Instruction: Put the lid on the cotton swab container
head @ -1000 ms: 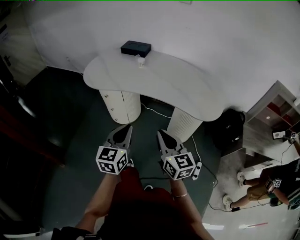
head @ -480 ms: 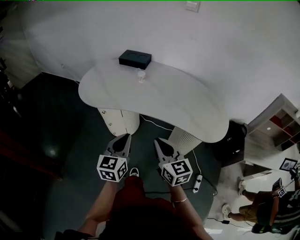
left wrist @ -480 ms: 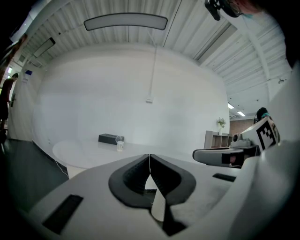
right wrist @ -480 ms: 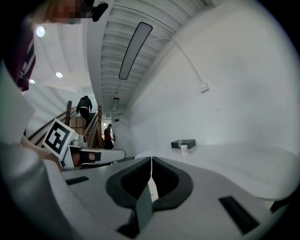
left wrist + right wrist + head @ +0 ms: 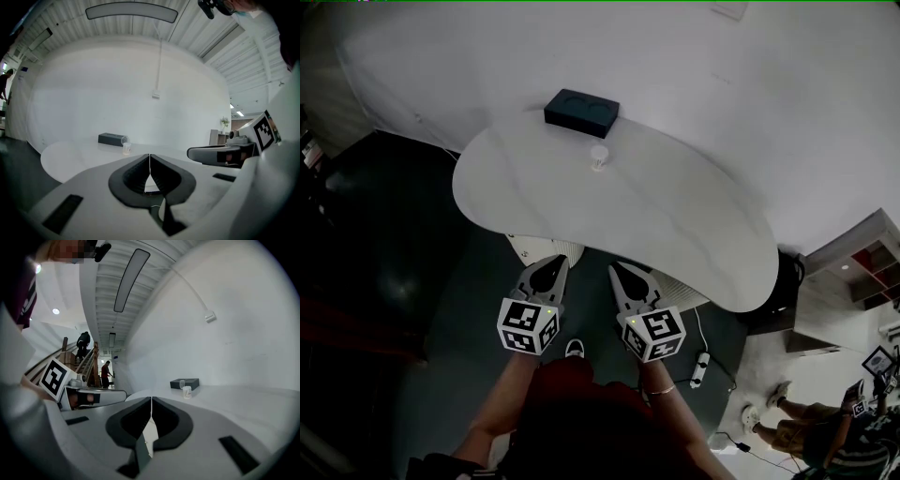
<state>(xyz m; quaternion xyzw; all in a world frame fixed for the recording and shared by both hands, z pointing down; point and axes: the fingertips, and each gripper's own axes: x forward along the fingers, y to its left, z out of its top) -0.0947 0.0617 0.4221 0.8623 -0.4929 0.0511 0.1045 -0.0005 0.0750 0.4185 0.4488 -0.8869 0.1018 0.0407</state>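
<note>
Head view: both grippers hang low in front of the person, short of the white table [image 5: 694, 225] and not over it. The cotton swab container [image 5: 599, 157] stands upright on the far part of the tabletop, just in front of a dark box [image 5: 581, 108]. It's well ahead of both tools, more or less between their lines and a shade toward the right gripper [image 5: 617, 272] — so either one needs a long forward reach. The left gripper [image 5: 555, 265] is about as far off.

Left gripper view: the jaws are pressed together with nothing between them. The container [image 5: 126, 149] sits up ahead, a bit left of the jaw line. Right behind it, against the box, there's a clear round thing [image 5: 124, 140] — my guess is that's the lid, but it's too small to be sure.

Right gripper view: these jaws are closed too, with nothing in them. The container [image 5: 187, 392] is ahead and to the right. I can't tell whether it has swabs in it.
</note>
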